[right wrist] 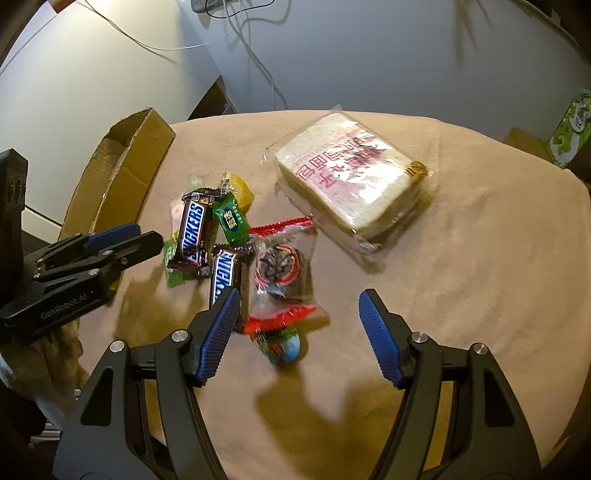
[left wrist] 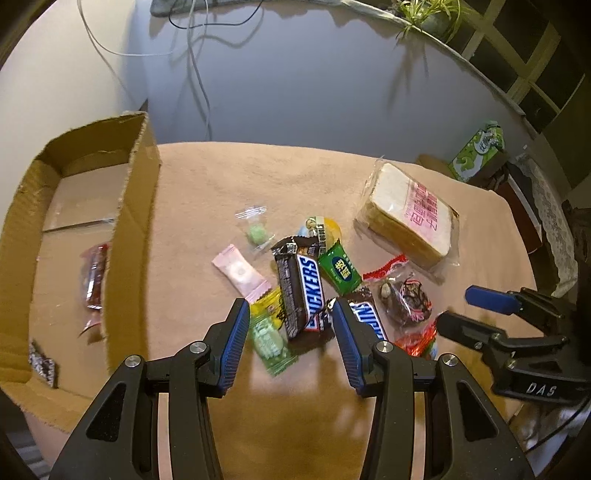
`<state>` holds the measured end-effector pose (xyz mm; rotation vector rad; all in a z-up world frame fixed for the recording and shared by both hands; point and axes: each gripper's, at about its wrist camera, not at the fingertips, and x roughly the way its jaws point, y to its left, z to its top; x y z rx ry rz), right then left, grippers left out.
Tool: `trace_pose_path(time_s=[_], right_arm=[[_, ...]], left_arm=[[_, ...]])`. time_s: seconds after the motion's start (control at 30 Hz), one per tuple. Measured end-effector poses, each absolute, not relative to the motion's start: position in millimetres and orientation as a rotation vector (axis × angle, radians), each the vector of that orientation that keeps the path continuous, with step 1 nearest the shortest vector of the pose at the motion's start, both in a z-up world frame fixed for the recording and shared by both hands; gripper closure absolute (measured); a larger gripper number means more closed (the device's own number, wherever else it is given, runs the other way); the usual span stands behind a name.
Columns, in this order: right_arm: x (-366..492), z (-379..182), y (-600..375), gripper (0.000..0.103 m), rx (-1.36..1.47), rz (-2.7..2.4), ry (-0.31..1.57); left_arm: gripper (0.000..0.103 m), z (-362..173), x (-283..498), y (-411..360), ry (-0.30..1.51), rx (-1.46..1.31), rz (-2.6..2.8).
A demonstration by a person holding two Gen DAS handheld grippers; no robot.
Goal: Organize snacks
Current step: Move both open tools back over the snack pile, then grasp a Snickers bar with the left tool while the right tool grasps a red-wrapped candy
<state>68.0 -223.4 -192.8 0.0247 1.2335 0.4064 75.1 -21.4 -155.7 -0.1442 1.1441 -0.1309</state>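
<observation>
A pale wall point(left wrist: 295, 85) fills the upper half of the left wrist view, lit brighter at the upper left and shadowed toward the middle, with thin cables point(left wrist: 195, 62) trailing down it from the top edge. At the upper right a leafy green plant point(left wrist: 428, 14) sits on a curving ledge beside a dark lattice window point(left wrist: 517, 62). Below, a tan cloth-covered table point(right wrist: 480, 229) spreads across both views under warm light.

Warm dim light, fisheye-bent edges, slight blur
</observation>
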Motion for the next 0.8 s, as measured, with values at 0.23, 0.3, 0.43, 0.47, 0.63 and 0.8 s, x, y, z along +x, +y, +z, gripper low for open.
trace_pose_path(time_s=[0.23,0.3,0.43,0.47,0.63,0.8], right_arm=[[82.1,-212.0,-207.6,0.045,0.031,0.428,1.280],[84.8,-216.6,-203.3,0.049,0.024,0.429,1.290],[91.5,-225.4,-194.2,0.053,0.014,0.425,1.310],[92.6,-227.7,-192.1,0.054,0.012,0.424,1.315],[96.3,-236.6,-186.0,0.057,-0.009,0.413,1.334],[98.9,-237.1,-184.7,0.064,-0.009,0.414,1.332]], left_arm=[[0.058,-168.2,89.6,-24.6,1.176,-0.135,-0.121],[0.058,-172.6,93.2,-27.3,1.187,-0.121,-0.121],[0.058,-178.1,98.7,-33.0,1.199,-0.104,-0.122],[0.058,-179.4,99.6,-34.6,1.202,-0.097,-0.122],[0.064,-186.2,103.1,-40.2,1.215,-0.070,-0.123],[0.070,-187.7,105.2,-37.7,1.216,-0.078,-0.128]])
